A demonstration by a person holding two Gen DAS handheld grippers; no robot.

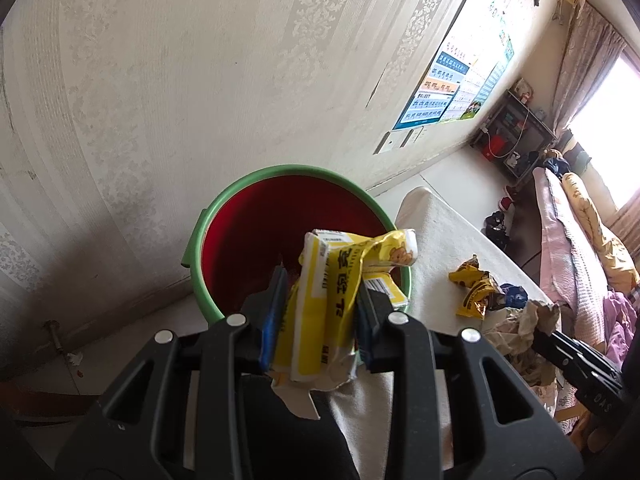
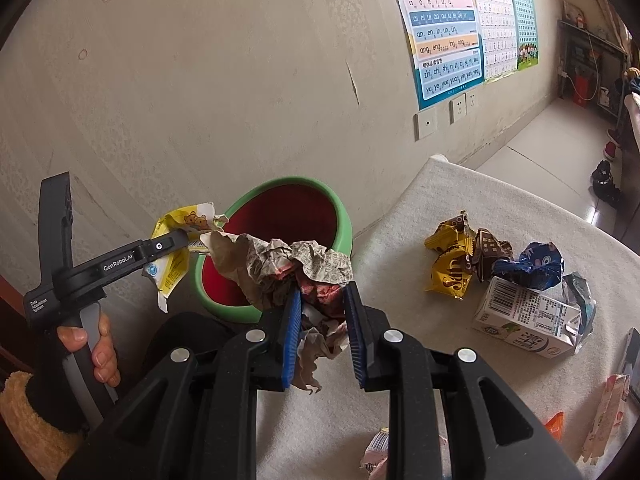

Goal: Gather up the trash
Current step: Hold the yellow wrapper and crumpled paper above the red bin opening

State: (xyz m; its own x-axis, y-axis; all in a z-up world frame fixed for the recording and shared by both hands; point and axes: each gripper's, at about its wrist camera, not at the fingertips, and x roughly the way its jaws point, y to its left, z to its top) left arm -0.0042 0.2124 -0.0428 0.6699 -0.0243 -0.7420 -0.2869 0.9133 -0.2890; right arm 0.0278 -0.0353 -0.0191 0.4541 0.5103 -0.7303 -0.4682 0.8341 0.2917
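Observation:
My left gripper [image 1: 320,300] is shut on a crushed yellow carton [image 1: 328,300] with a bear print, held just above the red bin with a green rim [image 1: 224,200]. In the right wrist view the left gripper [image 2: 188,240] and the yellow carton [image 2: 172,268] hang left of the bin [image 2: 344,220]. My right gripper [image 2: 322,308] is shut on crumpled newspaper [image 2: 280,264] near the bin's front edge. In the left wrist view that paper [image 1: 520,324] shows at the right.
The bin stands on the floor by the wall, beside a table with a white cloth [image 2: 460,184]. On it lie a yellow wrapper [image 2: 448,264], a brown wrapper [image 2: 490,252], a blue wrapper [image 2: 532,264], a milk carton [image 2: 524,316] and more packets at the near right.

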